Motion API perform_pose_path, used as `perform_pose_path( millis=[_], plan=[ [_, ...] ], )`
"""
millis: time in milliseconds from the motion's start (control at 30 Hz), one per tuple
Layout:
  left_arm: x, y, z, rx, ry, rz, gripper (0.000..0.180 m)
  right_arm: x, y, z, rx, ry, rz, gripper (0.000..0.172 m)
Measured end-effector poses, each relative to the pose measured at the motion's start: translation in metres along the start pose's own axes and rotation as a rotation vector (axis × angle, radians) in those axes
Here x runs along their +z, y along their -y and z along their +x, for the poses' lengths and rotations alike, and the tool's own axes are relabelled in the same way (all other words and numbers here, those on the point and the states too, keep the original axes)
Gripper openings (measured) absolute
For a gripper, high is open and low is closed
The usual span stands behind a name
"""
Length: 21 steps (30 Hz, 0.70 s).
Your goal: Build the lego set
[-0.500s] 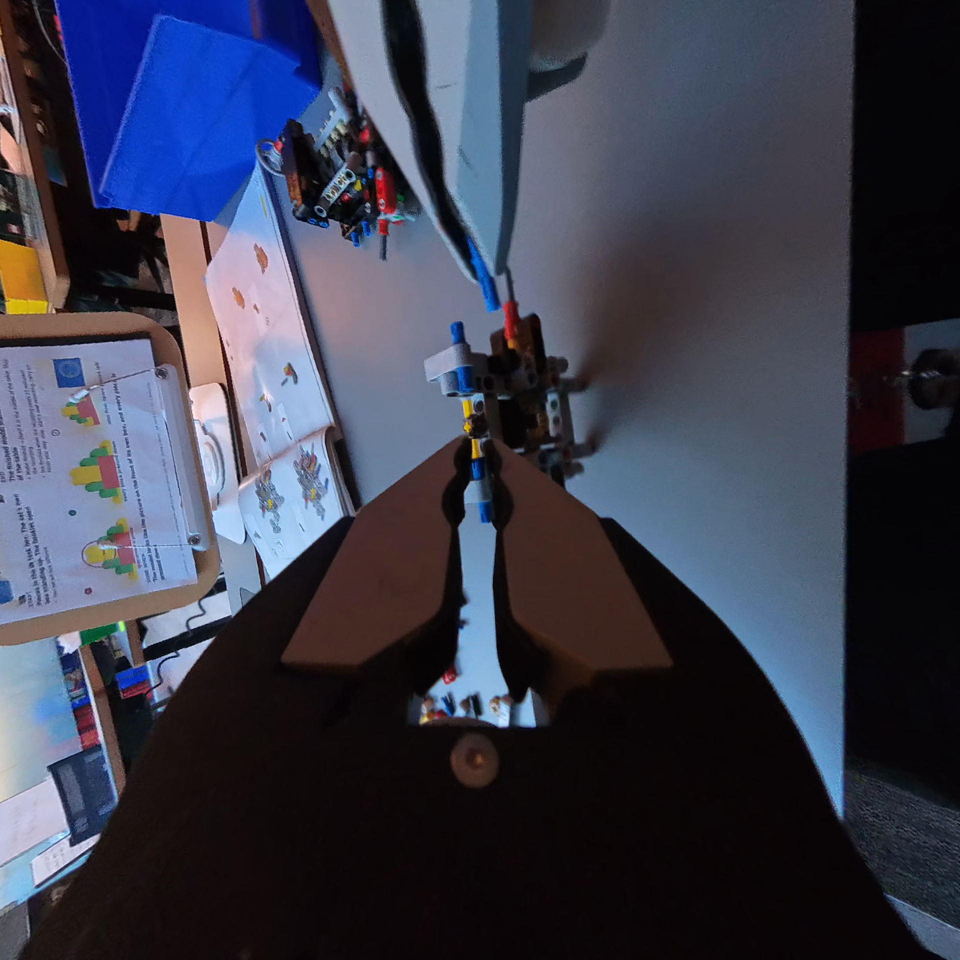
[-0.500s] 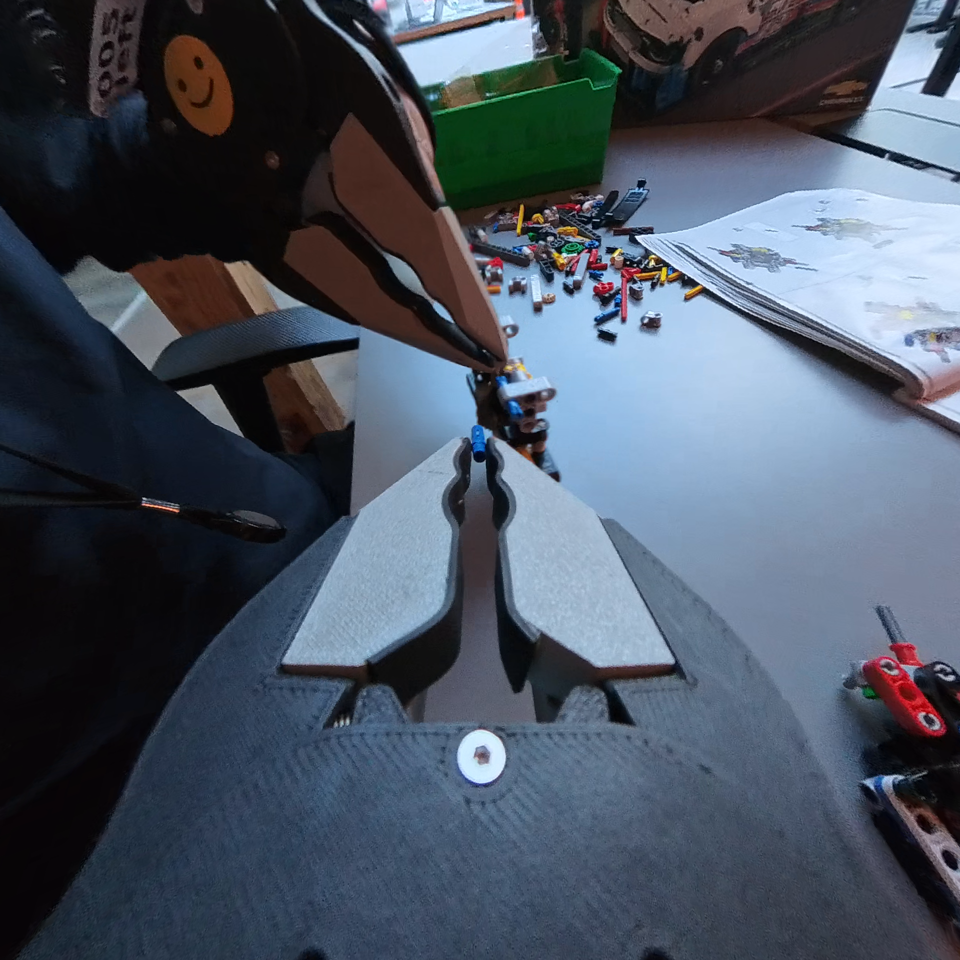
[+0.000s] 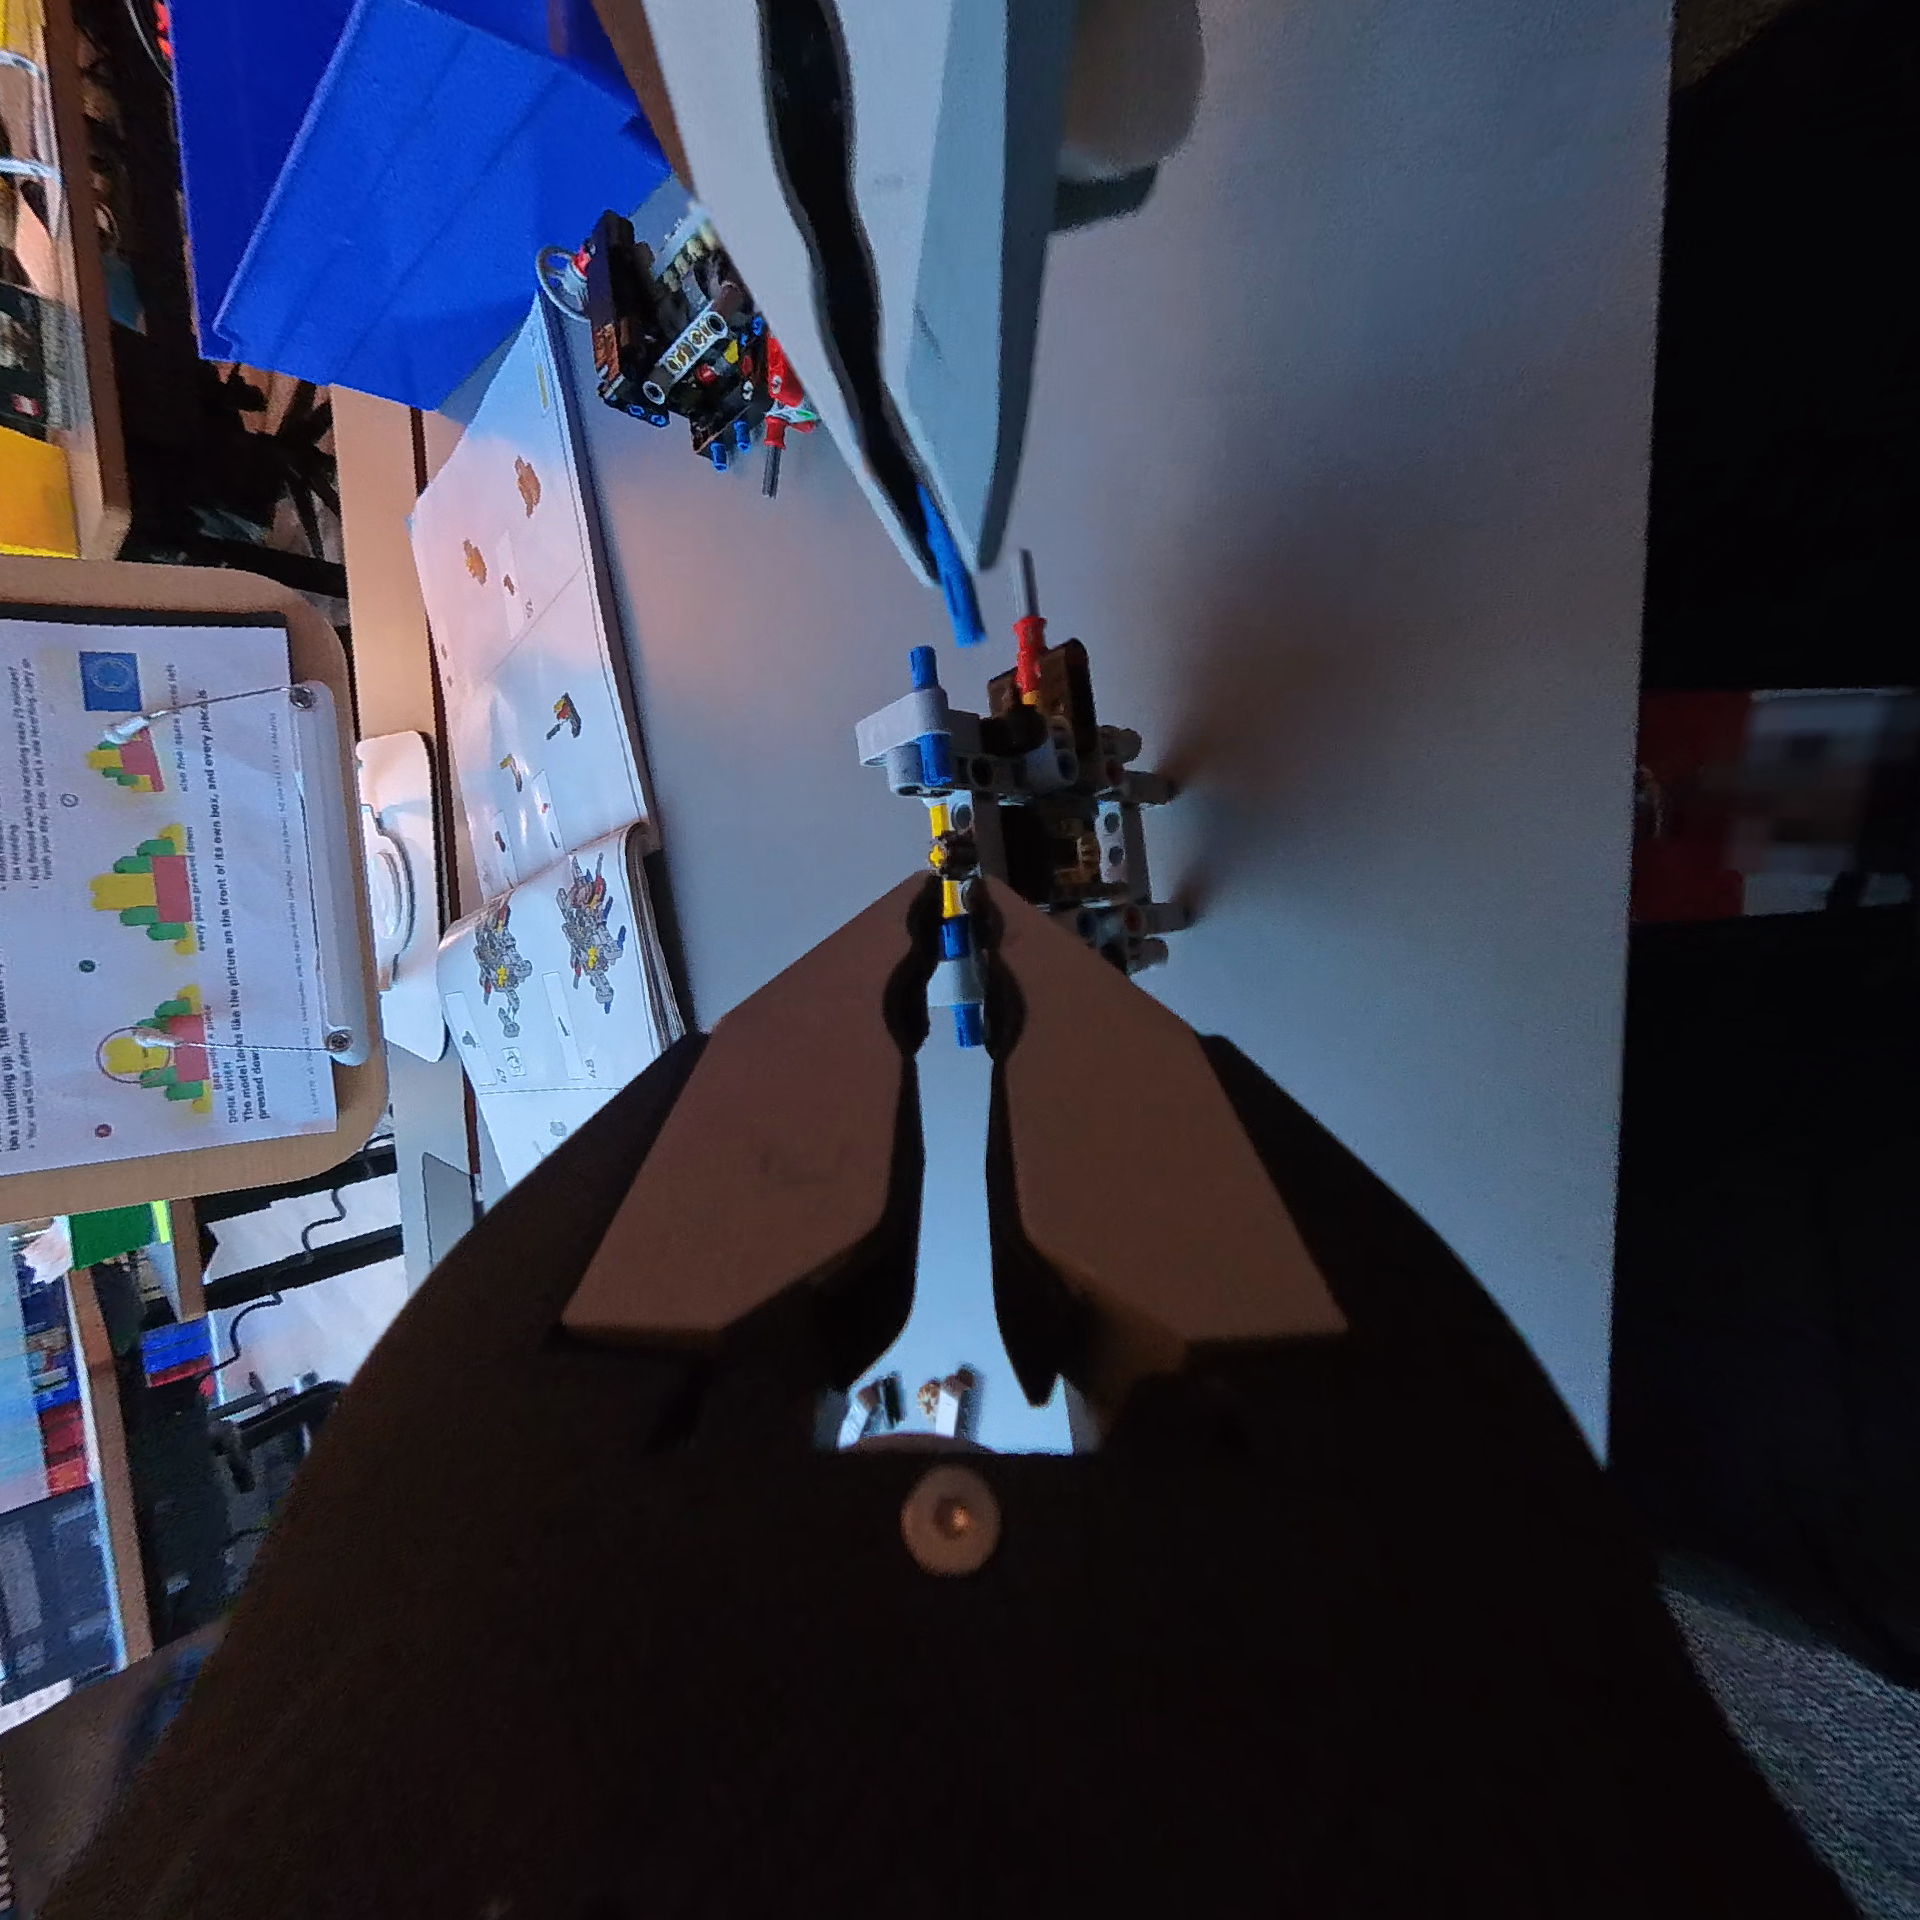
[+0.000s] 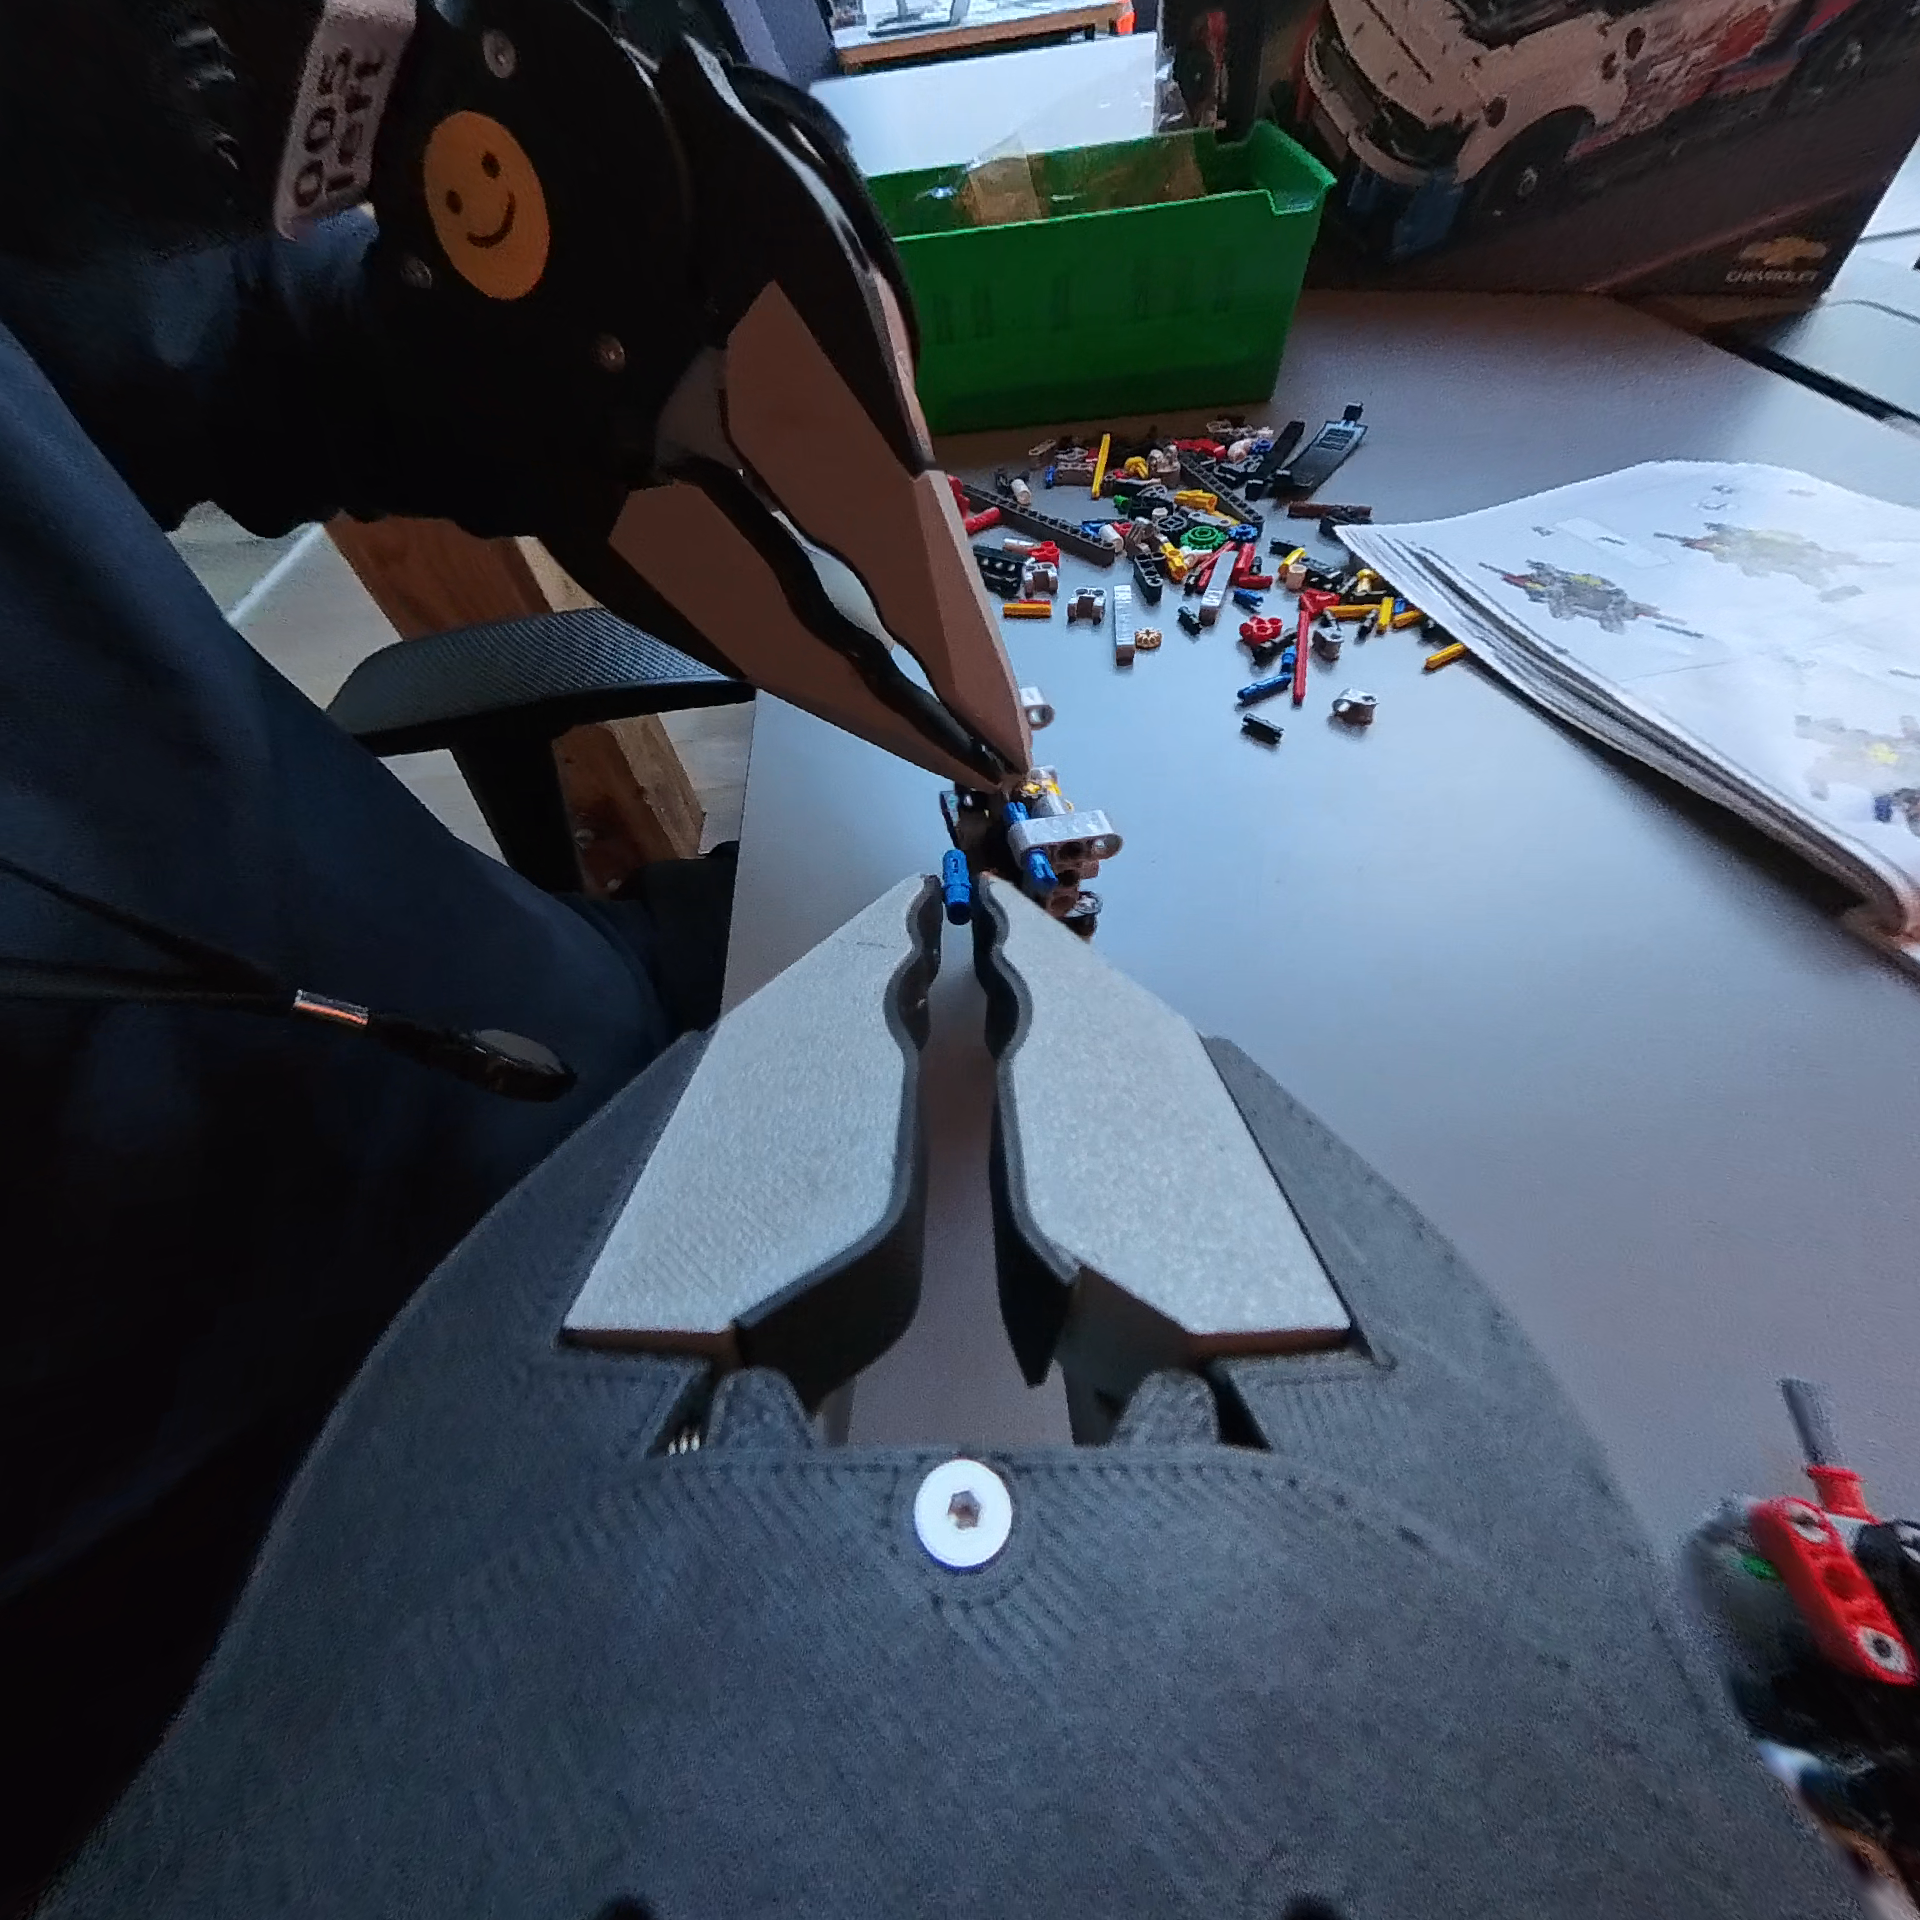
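My left gripper (image 3: 956,896), with brown fingers, is shut on a small grey and black brick assembly (image 3: 1039,790). The tips pinch its yellow, blue and grey side shaft and hold it just above the grey table (image 3: 1351,623). A red axle (image 3: 1029,644) and a blue pin stick out of its far end. My right gripper (image 4: 958,894), with grey fingers, is shut on a loose blue pin (image 4: 956,885) at its tips. The pin sits close to the assembly (image 4: 1060,836), a little apart from it. The left wrist view shows the same pin (image 3: 954,592) and the right gripper's fingers (image 3: 935,312) above the assembly.
A pile of loose pieces (image 4: 1174,561) lies in front of a green bin (image 4: 1101,270). An open instruction booklet (image 4: 1662,623) lies to the right, with a car-picture box (image 4: 1558,135) behind it. Another sub-assembly (image 4: 1829,1600) sits at the near right. A chair armrest (image 4: 520,665) is at the left.
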<state>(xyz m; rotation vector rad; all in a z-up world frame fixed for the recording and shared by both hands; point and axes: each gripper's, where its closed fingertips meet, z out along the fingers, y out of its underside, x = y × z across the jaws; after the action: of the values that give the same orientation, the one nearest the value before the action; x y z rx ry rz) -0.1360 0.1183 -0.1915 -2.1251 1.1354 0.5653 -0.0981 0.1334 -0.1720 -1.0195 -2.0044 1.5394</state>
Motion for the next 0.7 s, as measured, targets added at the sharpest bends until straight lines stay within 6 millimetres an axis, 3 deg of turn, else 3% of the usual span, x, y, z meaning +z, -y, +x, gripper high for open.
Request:
perform_pose_path(
  millis=[100, 200, 467, 700],
  plan=[
    [-0.001, 0.001, 0.002, 0.009, -0.008, 0.014, 0.002, -0.014, 0.005, 0.008, 0.010, 0.006, 0.002, 0.002],
    [-0.003, 0.005, 0.004, 0.030, 0.001, 0.038, 0.002, -0.025, 0.010, 0.042, 0.038, -0.158, 0.021, 0.002],
    [-0.004, 0.007, 0.007, -0.026, -0.049, 0.083, 0.002, 0.017, -0.017, 0.029, 0.072, -0.105, -0.075, 0.002],
    [-0.004, 0.007, 0.007, -0.131, -0.129, 0.120, 0.008, 0.027, -0.012, 0.021, 0.080, -0.027, -0.036, 0.002]
  ],
)
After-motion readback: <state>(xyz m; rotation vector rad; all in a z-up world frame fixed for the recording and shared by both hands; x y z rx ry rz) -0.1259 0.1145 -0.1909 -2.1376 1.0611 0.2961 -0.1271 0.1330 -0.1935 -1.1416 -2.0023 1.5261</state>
